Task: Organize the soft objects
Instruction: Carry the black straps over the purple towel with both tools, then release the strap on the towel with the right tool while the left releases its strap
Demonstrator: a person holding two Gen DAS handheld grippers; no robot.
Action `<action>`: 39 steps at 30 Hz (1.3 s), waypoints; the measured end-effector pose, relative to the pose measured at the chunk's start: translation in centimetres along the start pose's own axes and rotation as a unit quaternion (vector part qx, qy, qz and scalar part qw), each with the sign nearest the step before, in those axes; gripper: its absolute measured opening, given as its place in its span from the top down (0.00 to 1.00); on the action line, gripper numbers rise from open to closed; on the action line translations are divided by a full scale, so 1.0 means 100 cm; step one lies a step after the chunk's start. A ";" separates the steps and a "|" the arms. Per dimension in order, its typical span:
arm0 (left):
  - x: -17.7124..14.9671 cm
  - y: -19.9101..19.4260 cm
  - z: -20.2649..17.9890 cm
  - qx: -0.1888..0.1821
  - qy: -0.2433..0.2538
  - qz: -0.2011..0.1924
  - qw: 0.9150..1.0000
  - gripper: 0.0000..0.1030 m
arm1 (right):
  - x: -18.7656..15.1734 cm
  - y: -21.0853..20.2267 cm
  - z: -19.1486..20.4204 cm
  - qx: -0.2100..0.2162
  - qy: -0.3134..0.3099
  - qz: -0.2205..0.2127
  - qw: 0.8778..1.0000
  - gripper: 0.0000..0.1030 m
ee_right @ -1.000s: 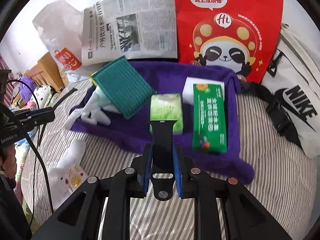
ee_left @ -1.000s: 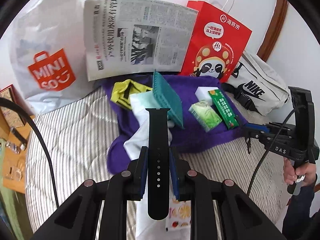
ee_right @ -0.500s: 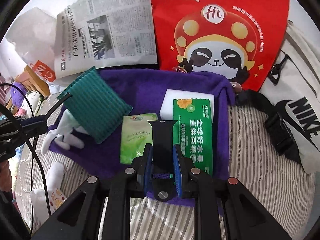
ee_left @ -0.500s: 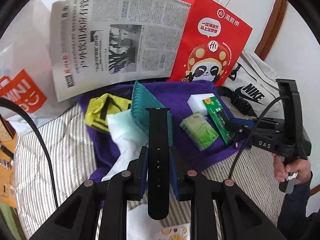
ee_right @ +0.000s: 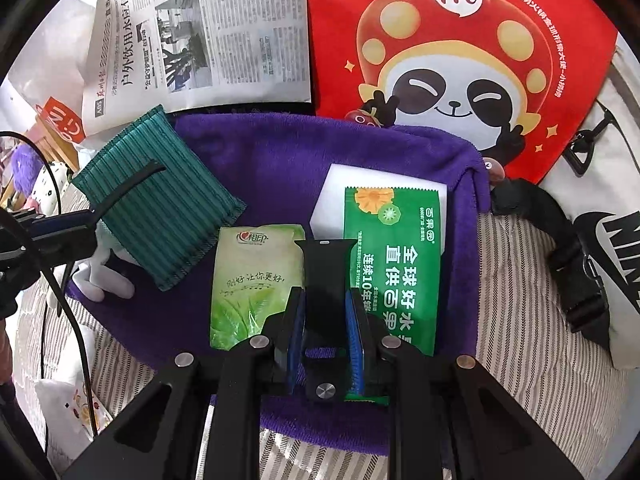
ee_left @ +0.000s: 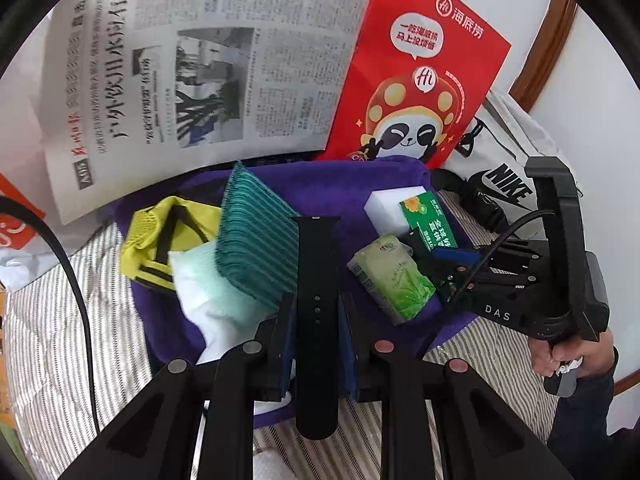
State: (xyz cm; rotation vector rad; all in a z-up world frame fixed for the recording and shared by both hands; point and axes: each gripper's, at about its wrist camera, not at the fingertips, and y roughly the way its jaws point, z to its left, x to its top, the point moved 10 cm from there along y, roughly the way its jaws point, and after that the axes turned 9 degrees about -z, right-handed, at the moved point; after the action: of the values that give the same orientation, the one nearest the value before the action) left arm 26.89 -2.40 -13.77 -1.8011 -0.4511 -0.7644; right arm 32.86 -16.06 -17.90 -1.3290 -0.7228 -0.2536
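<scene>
With both strap halves pinched, long half (ee_left: 316,300) in left gripper (ee_left: 316,320), buckle half (ee_right: 326,304) in right gripper (ee_right: 326,316), this looks like the carry-to-place step. Both hang over the purple towel (ee_right: 280,160); next, lower and release onto it.

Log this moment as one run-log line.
left gripper: shut on holed watch strap | right gripper: shut on pin-stud watch strap | both above purple towel | nothing released yet
</scene>
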 end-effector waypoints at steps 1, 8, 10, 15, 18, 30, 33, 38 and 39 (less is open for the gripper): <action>0.000 0.002 -0.001 -0.001 0.001 0.002 1.000 0.81 | 0.000 0.001 0.000 0.001 0.001 0.000 1.000 0.80; -0.005 0.024 -0.008 -0.001 0.008 0.020 1.000 0.81 | -0.002 0.008 0.001 0.017 0.002 0.002 1.000 0.79; -0.006 0.030 -0.009 0.000 0.010 0.025 1.000 0.81 | -0.001 0.007 0.001 0.026 0.008 0.002 1.000 0.78; -0.007 0.041 -0.014 0.005 0.023 0.032 0.999 0.81 | 0.001 0.001 -0.006 0.027 0.016 -0.002 1.000 0.61; -0.010 0.049 -0.018 0.010 0.037 0.038 0.999 0.81 | 0.005 -0.006 -0.007 0.029 0.017 -0.010 0.999 0.61; -0.015 0.051 -0.021 -0.003 0.049 0.037 0.998 0.80 | -0.009 -0.030 -0.012 0.014 0.026 -0.018 0.999 0.61; -0.019 0.048 -0.021 -0.005 0.048 0.040 0.998 0.79 | -0.018 -0.043 -0.016 0.006 0.032 -0.020 0.999 0.61; -0.029 0.040 -0.021 -0.005 0.043 0.055 0.998 0.77 | -0.028 -0.058 -0.011 0.007 0.041 -0.024 0.999 0.61; -0.032 0.038 -0.020 0.002 0.047 0.060 0.997 0.77 | -0.031 -0.061 -0.009 0.009 0.042 -0.025 0.999 0.61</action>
State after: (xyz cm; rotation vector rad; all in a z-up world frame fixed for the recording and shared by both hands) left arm 26.40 -5.38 -18.14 -1.7628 -0.2800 -0.7612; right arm 27.40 -19.13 -15.00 -1.2763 -0.6859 -0.3408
